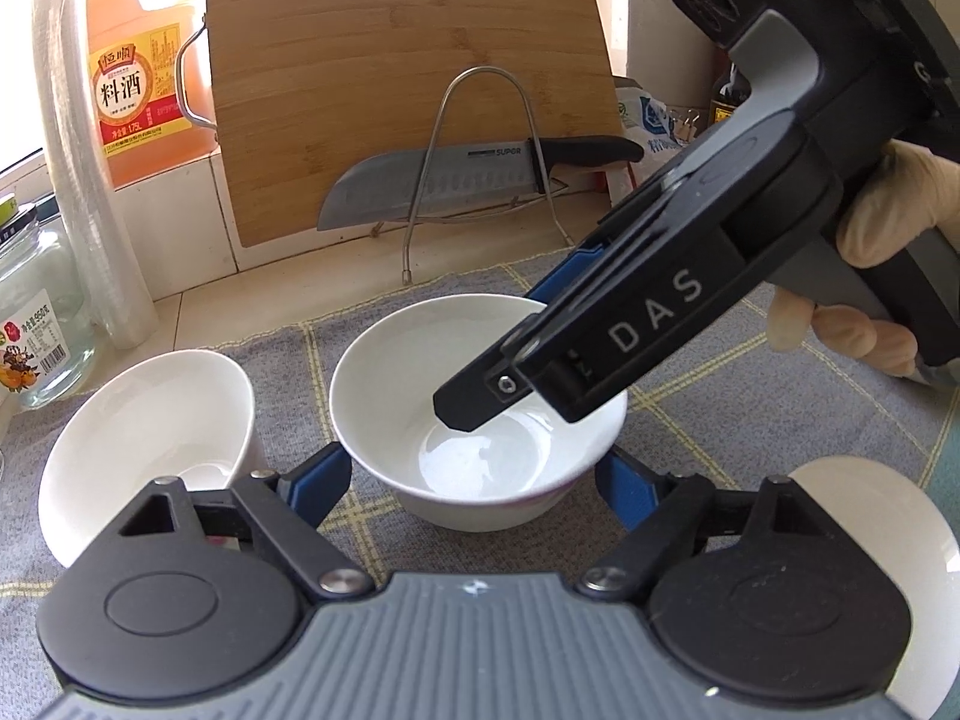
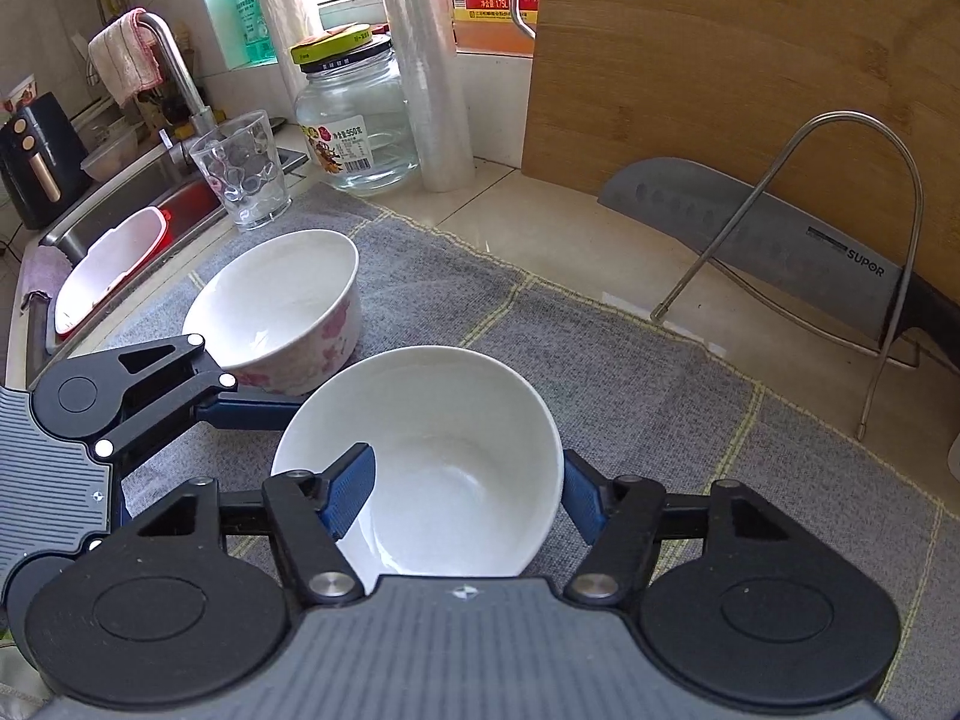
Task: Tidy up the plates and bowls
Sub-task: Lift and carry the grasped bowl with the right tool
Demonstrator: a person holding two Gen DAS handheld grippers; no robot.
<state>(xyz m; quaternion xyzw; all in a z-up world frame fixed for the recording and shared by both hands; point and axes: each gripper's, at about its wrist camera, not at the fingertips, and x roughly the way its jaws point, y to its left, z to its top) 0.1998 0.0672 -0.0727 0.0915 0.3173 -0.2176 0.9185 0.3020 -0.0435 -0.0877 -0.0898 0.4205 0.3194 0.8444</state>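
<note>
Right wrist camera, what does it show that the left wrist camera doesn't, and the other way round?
Only the right wrist view: the sink, its faucet and a drinking glass.

Only the left wrist view: the gloved hand holding the right gripper, and a white-and-blue bag beside the cutting board.

Both: the plain white bowl with one right-gripper finger inside it, the second bowl, the board, the knife, the glass jar and the grey cloth.
</note>
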